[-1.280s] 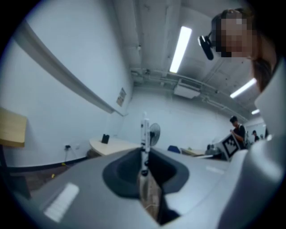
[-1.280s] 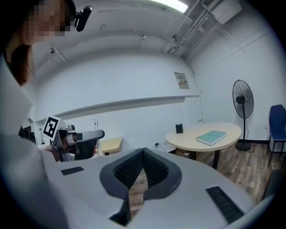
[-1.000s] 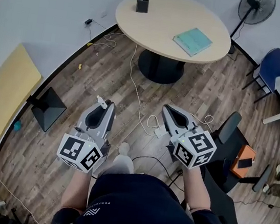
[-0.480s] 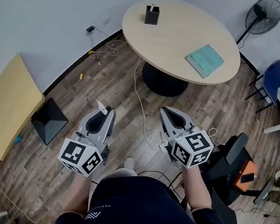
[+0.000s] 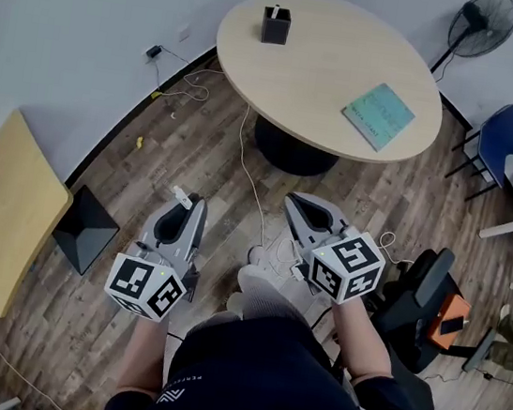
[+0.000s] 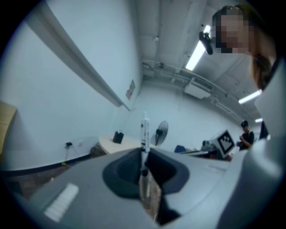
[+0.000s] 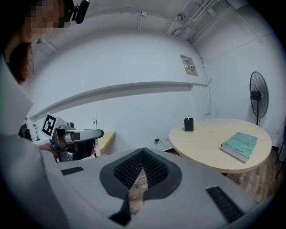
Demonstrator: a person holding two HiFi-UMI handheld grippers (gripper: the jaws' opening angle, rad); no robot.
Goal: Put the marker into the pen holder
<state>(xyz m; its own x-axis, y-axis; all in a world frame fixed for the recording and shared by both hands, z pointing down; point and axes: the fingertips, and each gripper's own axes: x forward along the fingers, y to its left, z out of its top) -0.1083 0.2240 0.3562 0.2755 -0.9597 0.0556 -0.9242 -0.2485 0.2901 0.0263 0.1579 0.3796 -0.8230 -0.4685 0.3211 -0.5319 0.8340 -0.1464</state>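
A white marker (image 6: pixel 144 134) stands upright between the jaws of my left gripper (image 6: pixel 144 154), which is shut on it. In the head view its tip pokes out past the left gripper (image 5: pixel 186 207) at waist height over the wood floor. The black pen holder (image 5: pixel 275 25) stands at the far left of the round table (image 5: pixel 322 76), well ahead of both grippers. It looks small and distant in the left gripper view (image 6: pixel 118 137) and the right gripper view (image 7: pixel 188 124). My right gripper (image 5: pixel 295 202) is shut with nothing between its jaws (image 7: pixel 143 152).
A teal book (image 5: pixel 377 115) lies on the table's right side. A fan (image 5: pixel 477 28) and a blue chair (image 5: pixel 502 139) stand at the right, a black office chair (image 5: pixel 419 293) beside me. Cables (image 5: pixel 251 180) run over the floor. A yellow tabletop (image 5: pixel 7 197) is at the left.
The person has stepped forward, one knee now under the grippers. The table has shifted slightly in view. Both grippers keep their pose, the left still holding the marker.
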